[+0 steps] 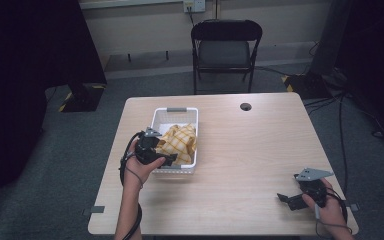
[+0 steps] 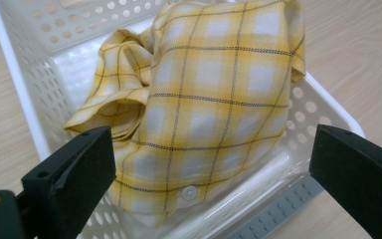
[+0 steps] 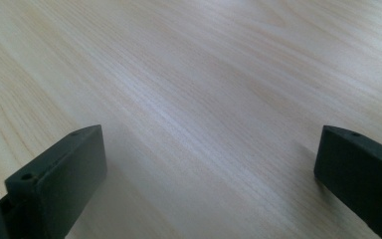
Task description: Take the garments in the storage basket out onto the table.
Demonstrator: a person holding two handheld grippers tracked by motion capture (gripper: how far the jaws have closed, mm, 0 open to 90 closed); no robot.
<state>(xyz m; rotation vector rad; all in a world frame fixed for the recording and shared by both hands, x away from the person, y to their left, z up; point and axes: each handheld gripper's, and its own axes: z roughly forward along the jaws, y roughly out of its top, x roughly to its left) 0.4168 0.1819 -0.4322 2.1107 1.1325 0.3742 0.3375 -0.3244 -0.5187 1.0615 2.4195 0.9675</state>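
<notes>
A yellow plaid cloth (image 1: pixel 180 141) lies bunched in a white perforated basket (image 1: pixel 175 116) on the left half of the table. The cloth (image 2: pixel 204 99) drapes over the basket's near rim (image 2: pixel 328 107), a white button showing at its lower edge. My left gripper (image 1: pixel 166 158) hovers at the basket's near left corner, open, its jaws wide on either side of the cloth (image 2: pixel 214 164) without holding it. My right gripper (image 1: pixel 286 199) rests low over the table's front right part, open, with bare wood between its jaws (image 3: pixel 209 164).
The wooden table (image 1: pixel 250 150) has a cable hole (image 1: pixel 245 106) near its far edge. A black folding chair (image 1: pixel 225 47) stands beyond the table. Cables run across the floor at the right.
</notes>
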